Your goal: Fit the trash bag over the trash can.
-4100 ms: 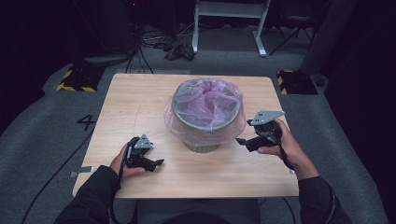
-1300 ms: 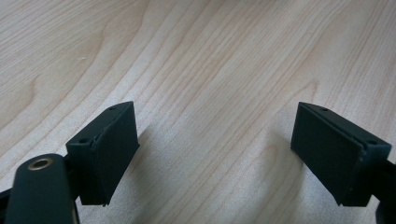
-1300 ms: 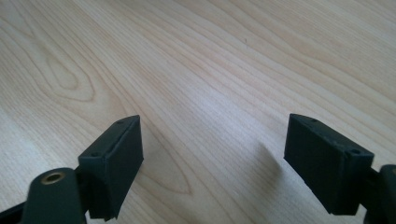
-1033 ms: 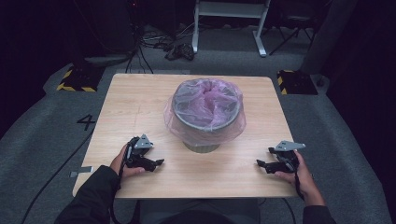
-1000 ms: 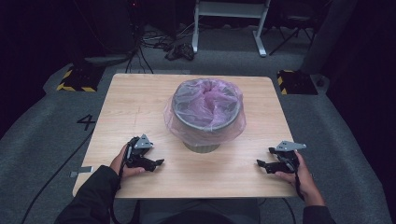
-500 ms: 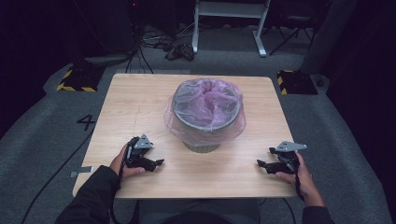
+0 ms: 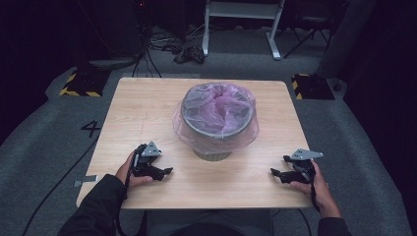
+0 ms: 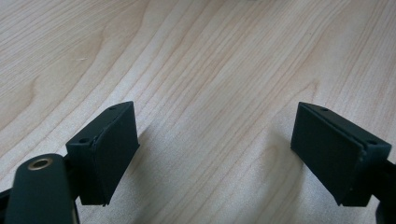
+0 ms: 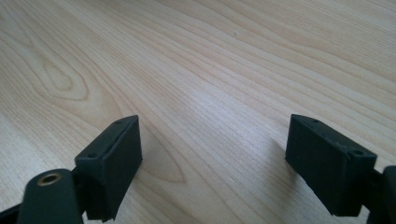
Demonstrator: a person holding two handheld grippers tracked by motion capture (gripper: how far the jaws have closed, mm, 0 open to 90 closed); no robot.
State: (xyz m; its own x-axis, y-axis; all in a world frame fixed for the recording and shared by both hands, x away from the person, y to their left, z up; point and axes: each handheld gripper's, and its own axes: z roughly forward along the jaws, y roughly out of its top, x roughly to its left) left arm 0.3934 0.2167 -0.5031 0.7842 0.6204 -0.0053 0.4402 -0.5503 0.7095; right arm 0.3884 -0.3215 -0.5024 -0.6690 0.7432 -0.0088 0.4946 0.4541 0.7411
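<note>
1 light wooden table (image 7: 147, 105) stood on grey carpet in a dark room. 1 grey bin (image 7: 218, 119) with 1 pink bag liner (image 7: 219, 105) sat mid-table. Left gripper (image 7: 164, 172) rested near the bin's front-left, right gripper (image 7: 274, 173) near its front-right, both apart from it. 2 grippers, jaws spread wide, holding nothing.

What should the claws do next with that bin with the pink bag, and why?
Probably nothing more than rest, or a slight lift away. The pink bag already lines the bin and folds over its rim all round. The left claw and right claw both lie open on the table near its front edge, apart from the bin, holding nothing. The job looks done.
</note>
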